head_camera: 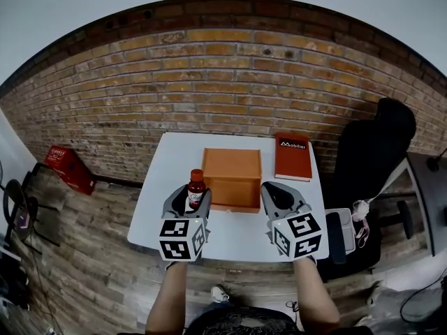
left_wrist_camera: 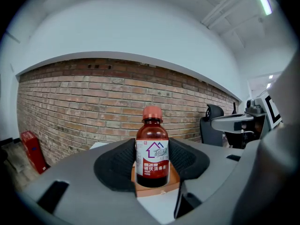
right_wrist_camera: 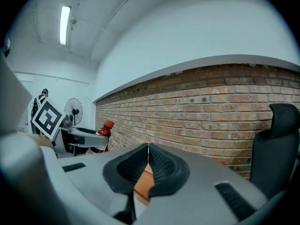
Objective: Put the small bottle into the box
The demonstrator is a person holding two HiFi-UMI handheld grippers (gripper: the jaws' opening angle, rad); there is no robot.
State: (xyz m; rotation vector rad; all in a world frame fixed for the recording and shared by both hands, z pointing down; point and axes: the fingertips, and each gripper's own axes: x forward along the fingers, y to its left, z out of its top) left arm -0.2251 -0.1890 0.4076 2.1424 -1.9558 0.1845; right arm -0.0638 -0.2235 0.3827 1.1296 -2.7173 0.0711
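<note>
Left gripper (head_camera: 196, 196) fingers hug small bottle (head_camera: 197, 185), carrying it. Right gripper (head_camera: 271, 189) fingers shut, empty. Next: lift over box (head_camera: 232, 176), maybe open-topped; let go.

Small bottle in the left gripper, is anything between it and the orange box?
Nothing visible does. The small bottle stands upright, clamped in the left gripper, right at the box's left edge, with no object between them.
</note>
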